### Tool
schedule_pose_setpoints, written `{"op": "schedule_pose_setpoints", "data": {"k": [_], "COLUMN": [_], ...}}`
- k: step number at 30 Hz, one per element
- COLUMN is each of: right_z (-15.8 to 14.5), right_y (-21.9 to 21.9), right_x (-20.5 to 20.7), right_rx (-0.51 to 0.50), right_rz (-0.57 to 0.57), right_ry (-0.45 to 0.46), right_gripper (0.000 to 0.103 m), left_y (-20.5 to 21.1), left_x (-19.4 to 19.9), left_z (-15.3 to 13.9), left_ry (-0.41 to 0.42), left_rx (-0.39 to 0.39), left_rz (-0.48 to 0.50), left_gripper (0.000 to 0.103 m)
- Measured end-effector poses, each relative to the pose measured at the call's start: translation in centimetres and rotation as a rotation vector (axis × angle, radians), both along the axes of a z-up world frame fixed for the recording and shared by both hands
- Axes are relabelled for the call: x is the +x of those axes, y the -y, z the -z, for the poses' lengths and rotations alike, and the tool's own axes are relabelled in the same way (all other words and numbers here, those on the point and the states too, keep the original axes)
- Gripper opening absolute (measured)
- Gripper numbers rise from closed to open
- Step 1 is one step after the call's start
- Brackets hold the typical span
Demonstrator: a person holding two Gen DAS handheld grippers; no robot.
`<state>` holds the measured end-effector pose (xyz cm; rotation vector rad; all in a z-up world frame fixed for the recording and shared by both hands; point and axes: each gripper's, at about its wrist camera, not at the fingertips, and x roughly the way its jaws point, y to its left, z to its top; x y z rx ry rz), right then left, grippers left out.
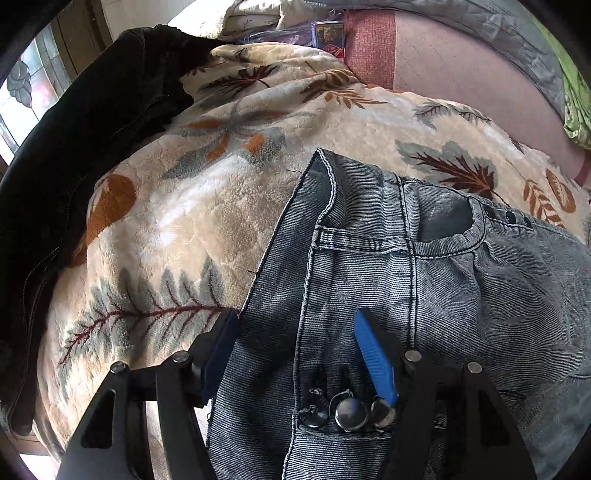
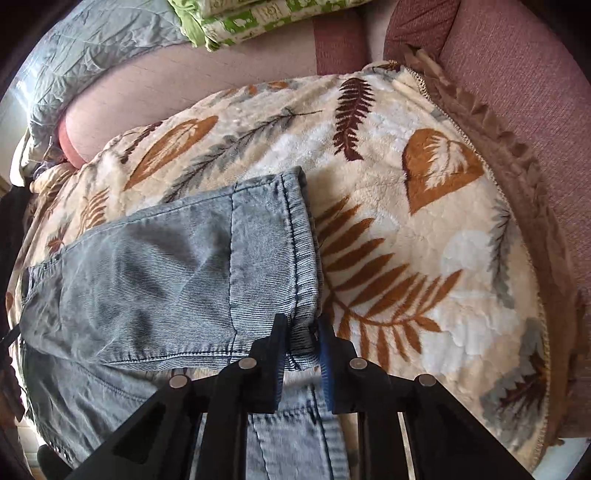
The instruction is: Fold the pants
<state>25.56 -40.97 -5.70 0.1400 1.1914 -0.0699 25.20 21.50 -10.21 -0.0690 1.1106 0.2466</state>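
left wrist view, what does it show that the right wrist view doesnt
Only the left wrist view shows the waistband end of the jeans with its metal buttons and pocket, a black jacket at the left, and the left gripper open astride the waistband edge.

Only the right wrist view shows the leg hem, the right gripper shut on that hem, and the green patterned bedding.

Both show the jeans lying on the leaf-print blanket.

Your right gripper (image 2: 302,334) pinches the hemmed cuff of the grey denim pants (image 2: 155,266), pads on both sides of the fabric. The pant leg lies folded across the leaf-print fleece blanket (image 2: 424,229), which covers a pink sofa (image 2: 517,74).
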Motion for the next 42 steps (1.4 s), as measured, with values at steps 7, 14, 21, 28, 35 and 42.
{"op": "schedule_pose_setpoints", "data": {"k": [7, 14, 21, 28, 35, 42], "right_z": [5.4, 0.5, 5.1, -0.3, 2.5, 4.2], "right_y": [-0.4, -0.2, -3.7, -3.1, 2.7, 3.8], "right_x": [0.5, -1.9, -0.2, -4.7, -16.9, -21.0], "right_rx": [-0.155, -0.112, 0.066, 0.148, 0.237, 0.349], "right_rz": [-0.023, 0.066, 0.011, 0.039, 0.188, 0.2], "right_ry": [-0.043, 0.119, -0.033, 0.107, 0.018, 0.004], "right_gripper": [0.036, 0.061, 0.07, 0.07, 0.07, 0.069], "left_y": [-0.1, 1.4, 2.1, 2.9, 1.1, -1.2], "left_x": [0.0, -2.5, -1.1, -6.1, -14.5, -18.5], "left_z": [-0.4, -4.8, -0.3, -5.0, -4.6, -0.8], "left_ry": [0.009, 0.144, -0.025, 0.108, 0.12, -0.001], "left_rx": [0.018, 0.033, 0.11, 0.089, -0.081, -0.193], "left_rz": [0.004, 0.082, 0.085, 0.111, 0.016, -0.094], "left_gripper": [0.07, 0.071, 0.086, 0.086, 0.086, 0.086]}}
